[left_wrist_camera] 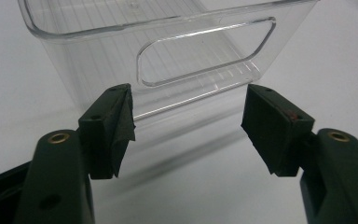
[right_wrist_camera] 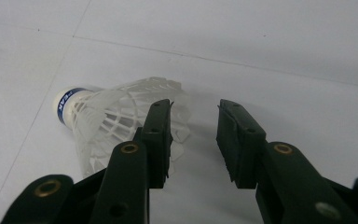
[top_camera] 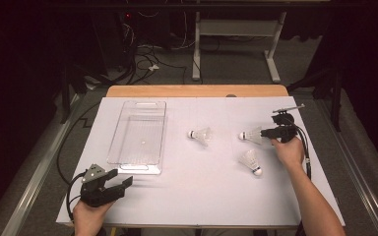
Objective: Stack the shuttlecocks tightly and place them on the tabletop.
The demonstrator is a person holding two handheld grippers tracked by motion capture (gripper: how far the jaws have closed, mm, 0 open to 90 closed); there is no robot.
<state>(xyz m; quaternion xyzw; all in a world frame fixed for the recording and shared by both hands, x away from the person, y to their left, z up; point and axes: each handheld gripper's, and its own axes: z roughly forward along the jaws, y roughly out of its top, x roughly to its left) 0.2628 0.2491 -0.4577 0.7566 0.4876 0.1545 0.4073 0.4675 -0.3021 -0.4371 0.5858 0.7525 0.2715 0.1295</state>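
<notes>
We see the right tool [top_camera: 265, 132] low over the bench [top_camera: 197, 196], its jaws partly apart with bare bench in the gap between them. The shuttlecock [right_wrist_camera: 116, 123] it reaches for lies on its side just off the left jaw in the right gripper view: that jaw overlaps the edge of the white skirt, but whether it touches the skirt we cannot tell, and nothing is gripped. The shuttlecock's long axis runs across the tool's line of sight, cork tip with its blue band pointing away to the left of the jaws, open skirt toward the tool. In the high view the same shuttlecock [top_camera: 252, 134] has its cork pointing away from the tool, toward the bench's middle.

Just nearer the person than this tool lies a second shuttlecock [top_camera: 251, 162], cork toward the near edge. Farther out past the first one lies a third shuttlecock [top_camera: 200, 134], also on its side.

The left tool [top_camera: 120, 180] sits at the near left of the bench, jaws wide apart and holding nothing. Straight ahead of its jaws stands the clear plastic bin [left_wrist_camera: 205, 56], its handle cut-out facing the tool, near but not touching. The bin [top_camera: 139, 167] holds nothing.
</notes>
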